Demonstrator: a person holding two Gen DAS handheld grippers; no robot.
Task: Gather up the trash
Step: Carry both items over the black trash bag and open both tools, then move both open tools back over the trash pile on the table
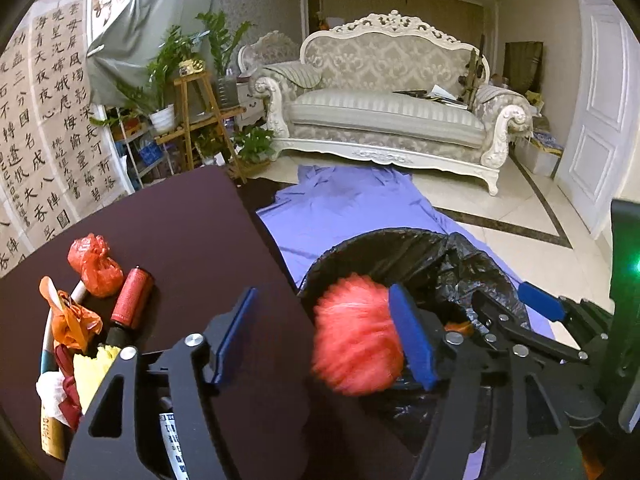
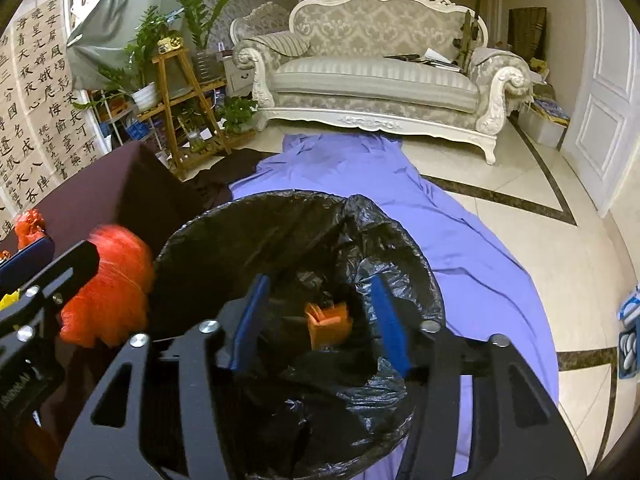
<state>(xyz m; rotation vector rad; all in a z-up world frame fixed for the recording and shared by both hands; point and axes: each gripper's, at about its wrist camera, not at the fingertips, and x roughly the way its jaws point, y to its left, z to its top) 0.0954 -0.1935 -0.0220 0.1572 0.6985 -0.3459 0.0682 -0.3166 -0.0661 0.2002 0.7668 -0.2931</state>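
Beside the dark table stands a black-lined bin; both tools gape over it, the left tool letting a blurred red bag drop, the right tool empty.

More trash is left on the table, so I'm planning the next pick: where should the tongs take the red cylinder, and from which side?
Grip the red cylinder across its textured middle, coming from above. It lies flat on the dark table, its long sides free of the red bag.
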